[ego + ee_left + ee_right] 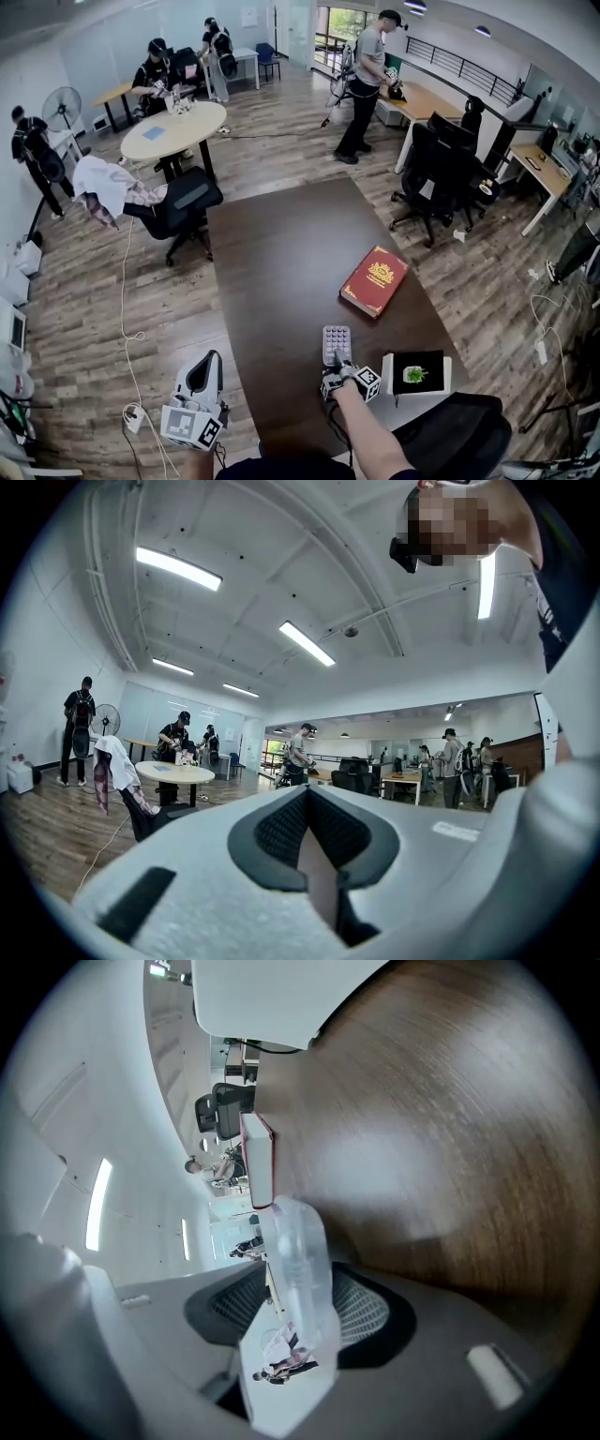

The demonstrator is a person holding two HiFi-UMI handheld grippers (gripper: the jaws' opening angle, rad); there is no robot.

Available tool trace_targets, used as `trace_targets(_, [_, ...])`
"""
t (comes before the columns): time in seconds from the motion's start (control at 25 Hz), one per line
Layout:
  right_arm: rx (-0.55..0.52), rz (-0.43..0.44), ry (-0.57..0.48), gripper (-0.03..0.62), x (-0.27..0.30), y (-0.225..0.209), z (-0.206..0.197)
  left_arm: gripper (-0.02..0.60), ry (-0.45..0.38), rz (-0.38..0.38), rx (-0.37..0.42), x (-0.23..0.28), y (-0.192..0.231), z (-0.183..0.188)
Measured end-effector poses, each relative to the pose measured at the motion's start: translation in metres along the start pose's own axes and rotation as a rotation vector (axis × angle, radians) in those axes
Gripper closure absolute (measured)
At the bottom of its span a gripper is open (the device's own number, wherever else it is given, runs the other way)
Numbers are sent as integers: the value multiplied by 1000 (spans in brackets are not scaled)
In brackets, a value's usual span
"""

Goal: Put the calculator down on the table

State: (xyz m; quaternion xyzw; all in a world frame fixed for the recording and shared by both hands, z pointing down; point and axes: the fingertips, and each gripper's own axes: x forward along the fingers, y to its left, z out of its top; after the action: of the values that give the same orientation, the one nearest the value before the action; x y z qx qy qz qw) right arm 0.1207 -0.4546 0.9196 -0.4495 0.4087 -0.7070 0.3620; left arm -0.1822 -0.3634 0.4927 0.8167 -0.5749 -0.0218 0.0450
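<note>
Right tool point(341, 364) is seen with its jaws spread, and the small pale grey plastic calculator point(337, 343) is caught edge-on between them, pads not squeezing it as far as can be told. It's laid on the long dark brown wooden desk point(281, 272) near the front edge, with the thick red hardcover book point(374, 280) parked further back. Left tool point(212, 358) is held off the desk's left side, jaws pressed together, nothing in them.
</note>
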Motion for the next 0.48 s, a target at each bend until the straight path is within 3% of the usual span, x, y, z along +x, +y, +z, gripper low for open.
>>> trace_targets(0.08, [31,32,6,288,5,8,-1,586,-7,-2,-1,-1,-1,2])
trace_targets(0.16, [60,27,8,232,2,13,-4,586,-9,-4,-3,-2,-3,3])
trace_targets(0.48, [69,-54,-19,178,-18,8,-9,586,-25,-17,-18,-4,-7,6])
